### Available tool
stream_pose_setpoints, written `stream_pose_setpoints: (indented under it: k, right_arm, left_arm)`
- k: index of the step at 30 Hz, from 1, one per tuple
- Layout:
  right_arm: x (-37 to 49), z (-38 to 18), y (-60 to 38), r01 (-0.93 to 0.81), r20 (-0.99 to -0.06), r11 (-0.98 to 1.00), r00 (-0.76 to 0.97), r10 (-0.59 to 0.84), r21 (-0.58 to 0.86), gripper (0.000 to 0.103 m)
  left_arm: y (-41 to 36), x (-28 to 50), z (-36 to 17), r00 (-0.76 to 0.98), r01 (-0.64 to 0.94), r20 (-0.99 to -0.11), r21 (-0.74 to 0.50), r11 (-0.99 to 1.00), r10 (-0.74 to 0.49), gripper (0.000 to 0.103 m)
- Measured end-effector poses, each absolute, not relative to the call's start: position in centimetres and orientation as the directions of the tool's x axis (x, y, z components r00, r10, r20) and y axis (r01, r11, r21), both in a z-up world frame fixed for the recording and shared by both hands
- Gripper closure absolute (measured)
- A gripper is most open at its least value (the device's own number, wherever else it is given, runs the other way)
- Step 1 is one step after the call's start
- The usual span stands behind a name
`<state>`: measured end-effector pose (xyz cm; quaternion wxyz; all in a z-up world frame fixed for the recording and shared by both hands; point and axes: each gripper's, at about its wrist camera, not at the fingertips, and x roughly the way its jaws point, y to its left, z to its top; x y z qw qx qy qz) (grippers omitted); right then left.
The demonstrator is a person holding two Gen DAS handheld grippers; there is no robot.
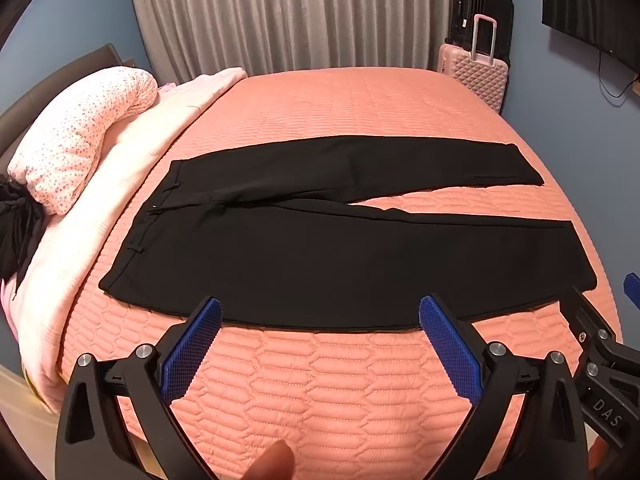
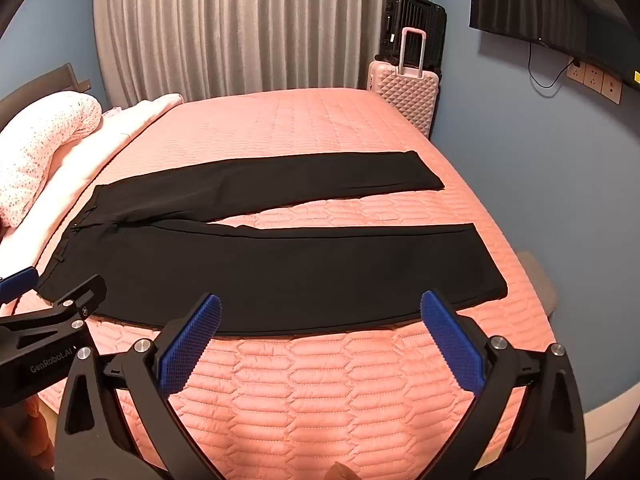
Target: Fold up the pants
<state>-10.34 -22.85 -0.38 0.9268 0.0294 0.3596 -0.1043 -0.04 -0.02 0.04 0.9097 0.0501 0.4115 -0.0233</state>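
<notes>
Black pants [image 1: 320, 256] lie flat on the pink quilted bed [image 1: 328, 384], waistband to the left, both legs stretched to the right and spread apart. They also show in the right wrist view [image 2: 280, 272]. My left gripper [image 1: 320, 316] is open and empty, hovering at the near edge of the near leg. My right gripper [image 2: 320, 312] is open and empty, also at the near edge of that leg, further right. Part of the right gripper shows at the right edge of the left wrist view, and part of the left gripper at the left edge of the right wrist view.
A pale pink blanket [image 1: 132, 148] and a dotted pillow [image 1: 80, 132] lie at the bed's left side. A pink suitcase [image 2: 404, 92] and a black suitcase [image 2: 416, 28] stand behind the far right corner. Grey curtains [image 1: 288, 12] hang behind. A TV [image 2: 560, 12] hangs on the right wall.
</notes>
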Motion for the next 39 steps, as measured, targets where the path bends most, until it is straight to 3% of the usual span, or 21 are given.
stream_pose_setpoints:
  k: [39]
  right_arm:
    - [-11.0, 0.2, -23.2, 0.211, -0.662, 0.977, 0.733, -0.153, 0.008, 0.005]
  left_arm:
    - [-0.6, -0.5, 0.7, 0.656, 0.104, -0.755, 0.082, 0.991, -0.006, 0.005]
